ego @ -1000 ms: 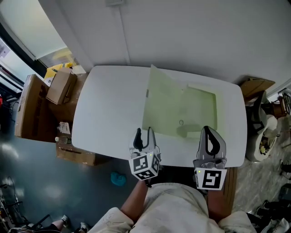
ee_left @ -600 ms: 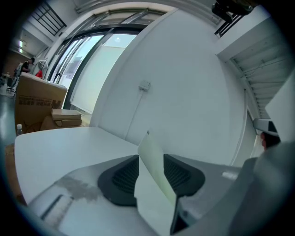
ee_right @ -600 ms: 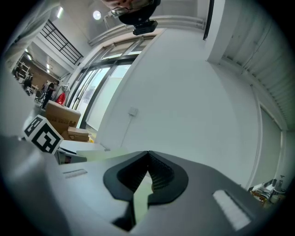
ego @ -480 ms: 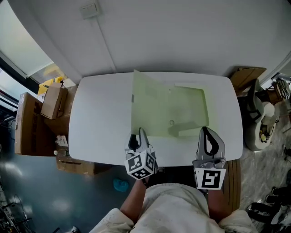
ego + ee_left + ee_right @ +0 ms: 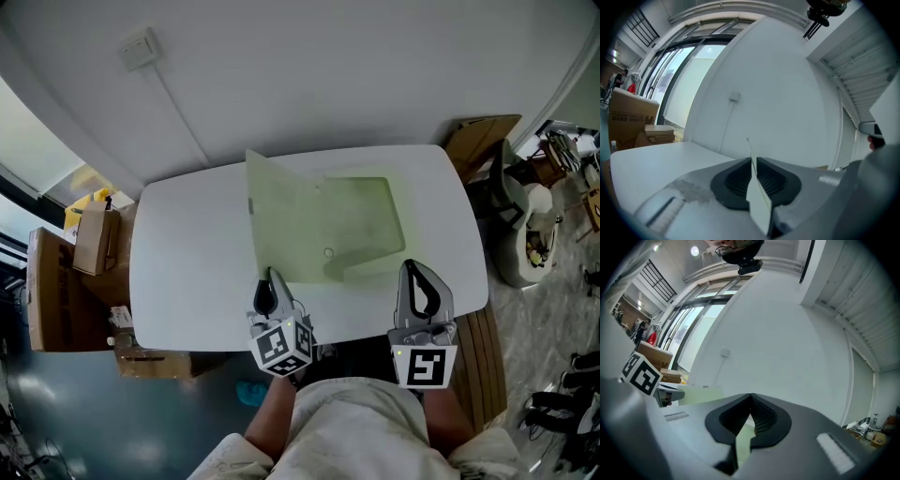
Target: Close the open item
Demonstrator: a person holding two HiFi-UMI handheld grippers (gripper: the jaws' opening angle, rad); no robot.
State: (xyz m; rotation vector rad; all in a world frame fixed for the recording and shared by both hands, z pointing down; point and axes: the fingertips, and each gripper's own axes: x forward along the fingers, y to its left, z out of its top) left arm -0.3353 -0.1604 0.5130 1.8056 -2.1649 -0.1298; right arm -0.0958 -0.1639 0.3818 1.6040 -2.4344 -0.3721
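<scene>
Green folder point(image 5: 356, 220) open, half raised — left gripper point(image 5: 270, 279) just clamped its edge; right gripper point(image 5: 412, 270) shut.

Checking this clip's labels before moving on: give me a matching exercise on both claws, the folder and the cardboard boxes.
1 left claw
2 right claw
3 folder
4 cardboard boxes

A on the floor beside the table
B shut, empty
C open on the table
D shut on the folder's raised edge

Pairs: 1-D, 2-B, 3-C, 4-A. The left claw's jaws have just been closing, that edge between them.
</scene>
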